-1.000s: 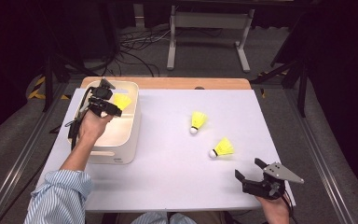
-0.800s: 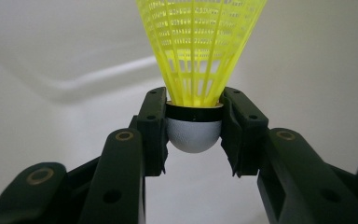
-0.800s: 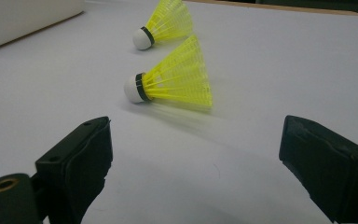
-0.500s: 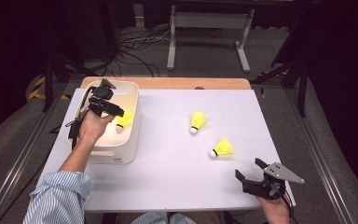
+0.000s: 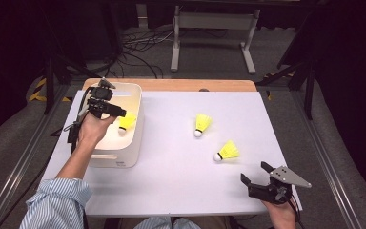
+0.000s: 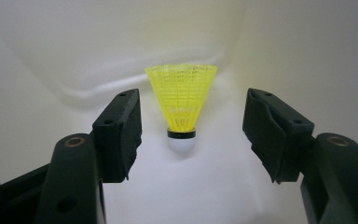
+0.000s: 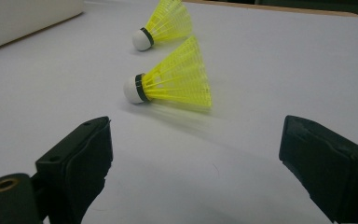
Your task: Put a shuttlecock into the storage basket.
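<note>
A yellow shuttlecock with a white cork lies inside the white bin at the table's left. My left gripper hangs over the bin. Its jaws have just been opening and now stand open, one on each side of the shuttlecock without touching it. Two more yellow shuttlecocks lie on the white table, one farther off and one nearer. My right gripper rests open near the front right corner, pointing at the nearer one, with nothing between its jaws.
The white table has a wooden strip along its far edge. The bin's wall stands beyond the shuttlecocks in the right gripper view. Dark floor, cables and a metal stand lie behind the table.
The left gripper's jaws have opened and let go of the shuttlecock, which dropped from between them into the bin. The right gripper has stayed still.
</note>
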Tool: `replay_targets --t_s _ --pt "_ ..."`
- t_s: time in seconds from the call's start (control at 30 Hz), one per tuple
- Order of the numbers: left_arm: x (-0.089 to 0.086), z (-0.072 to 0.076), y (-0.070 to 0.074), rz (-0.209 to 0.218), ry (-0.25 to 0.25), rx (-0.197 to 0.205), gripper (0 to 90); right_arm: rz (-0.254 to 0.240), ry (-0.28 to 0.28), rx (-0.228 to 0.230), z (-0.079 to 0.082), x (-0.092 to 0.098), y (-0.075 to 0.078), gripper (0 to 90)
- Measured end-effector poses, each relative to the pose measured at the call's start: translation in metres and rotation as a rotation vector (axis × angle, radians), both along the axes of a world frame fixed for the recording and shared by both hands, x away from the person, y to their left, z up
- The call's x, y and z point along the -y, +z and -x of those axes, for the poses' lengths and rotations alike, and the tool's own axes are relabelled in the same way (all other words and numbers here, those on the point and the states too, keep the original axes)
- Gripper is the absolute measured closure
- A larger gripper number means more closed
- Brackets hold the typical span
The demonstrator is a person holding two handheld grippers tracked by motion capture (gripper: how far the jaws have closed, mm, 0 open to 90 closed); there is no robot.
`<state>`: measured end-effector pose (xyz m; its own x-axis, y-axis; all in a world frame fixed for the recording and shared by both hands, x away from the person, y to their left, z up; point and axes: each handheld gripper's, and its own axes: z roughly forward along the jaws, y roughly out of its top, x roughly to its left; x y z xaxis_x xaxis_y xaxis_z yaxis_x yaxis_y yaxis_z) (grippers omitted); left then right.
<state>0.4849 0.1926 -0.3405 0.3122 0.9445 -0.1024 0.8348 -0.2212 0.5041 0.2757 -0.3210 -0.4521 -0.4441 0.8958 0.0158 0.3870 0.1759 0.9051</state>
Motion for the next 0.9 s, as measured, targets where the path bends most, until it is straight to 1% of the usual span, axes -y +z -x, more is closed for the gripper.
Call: replay_targets --t_s 0.07,0.2,0.3,0.43,0.53,0.67,0.83,0.9 --pt "-0.001 0.003 0.003 0.009 -0.005 0.015 36.8 0.000 0.002 -0.001 0.000 0.000 0.000 10.0" --pt "-0.001 0.006 0.005 0.012 -0.009 0.024 36.3 -0.002 0.005 0.000 0.000 0.000 0.000 10.0" --pt "0.002 0.009 0.007 -0.003 -0.018 0.043 35.7 -0.003 0.004 0.001 0.000 0.000 0.000 10.0" --pt "0.003 0.012 0.009 -0.001 -0.025 0.056 35.5 -0.003 0.005 0.001 0.000 0.000 0.000 10.0" --pt "0.004 0.015 0.010 0.008 -0.028 0.065 35.3 -0.004 0.001 0.001 0.000 0.000 0.000 10.0" --pt "0.006 0.019 0.013 0.022 -0.042 0.076 35.3 -0.003 0.004 0.002 0.000 0.000 0.000 10.0" --pt "0.010 0.025 0.018 0.046 -0.059 0.103 36.1 -0.003 0.002 0.000 0.000 0.000 0.000 10.1" --pt "0.011 0.027 0.020 0.053 -0.066 0.106 36.3 -0.003 0.005 0.000 0.000 0.000 0.000 10.1"
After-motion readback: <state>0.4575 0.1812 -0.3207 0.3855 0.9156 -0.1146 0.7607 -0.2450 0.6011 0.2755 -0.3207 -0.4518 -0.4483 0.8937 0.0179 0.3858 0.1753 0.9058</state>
